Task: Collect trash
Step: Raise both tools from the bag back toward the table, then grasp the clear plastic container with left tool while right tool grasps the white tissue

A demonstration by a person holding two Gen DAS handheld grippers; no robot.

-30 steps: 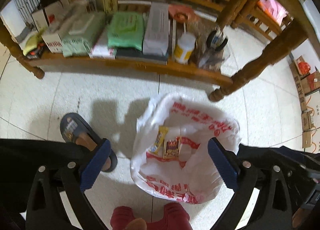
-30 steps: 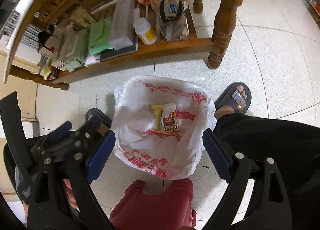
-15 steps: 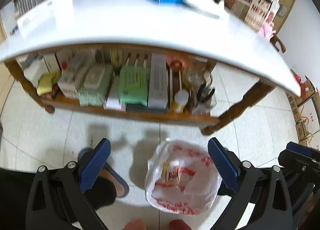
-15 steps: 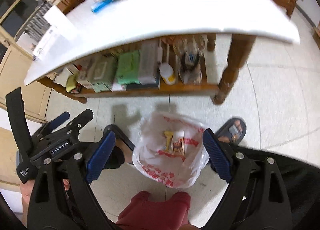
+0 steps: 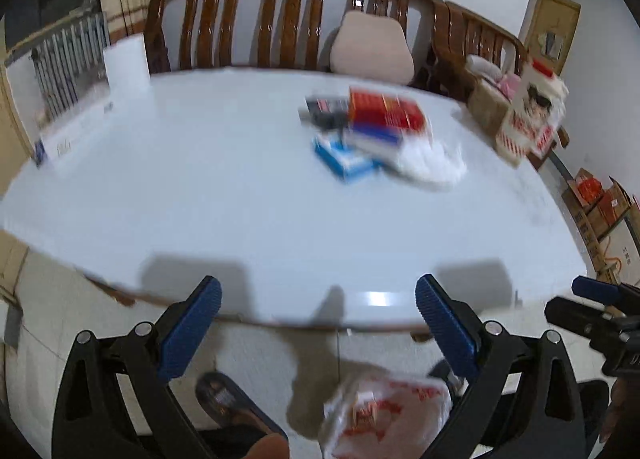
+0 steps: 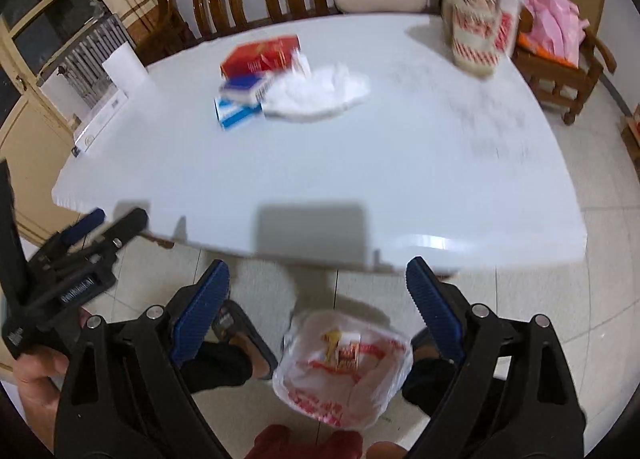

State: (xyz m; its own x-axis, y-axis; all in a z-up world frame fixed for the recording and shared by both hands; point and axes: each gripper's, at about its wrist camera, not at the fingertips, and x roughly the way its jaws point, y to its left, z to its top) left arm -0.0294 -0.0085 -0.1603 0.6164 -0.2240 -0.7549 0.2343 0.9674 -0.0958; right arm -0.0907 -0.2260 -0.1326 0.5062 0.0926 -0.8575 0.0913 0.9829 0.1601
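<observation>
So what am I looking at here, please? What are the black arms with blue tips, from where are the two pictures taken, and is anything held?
There is no robot. A person holds one hand-held gripper in each hand, and each gripper carries a wide-angle camera that looks along its two fingers. The black arms with blue pads at the bottom of each picture are those fingers.

One picture comes from the left gripper, the other from the right gripper. In the right view you also see the left one off to the side, with the hand holding it.

Both grippers are open and hold nothing.

On the white table lie a few boxes, a crumpled white bag and, at the far corner, a red-and-white bag. On the floor between the person's feet stands a trash bag with wrappers inside.
</observation>
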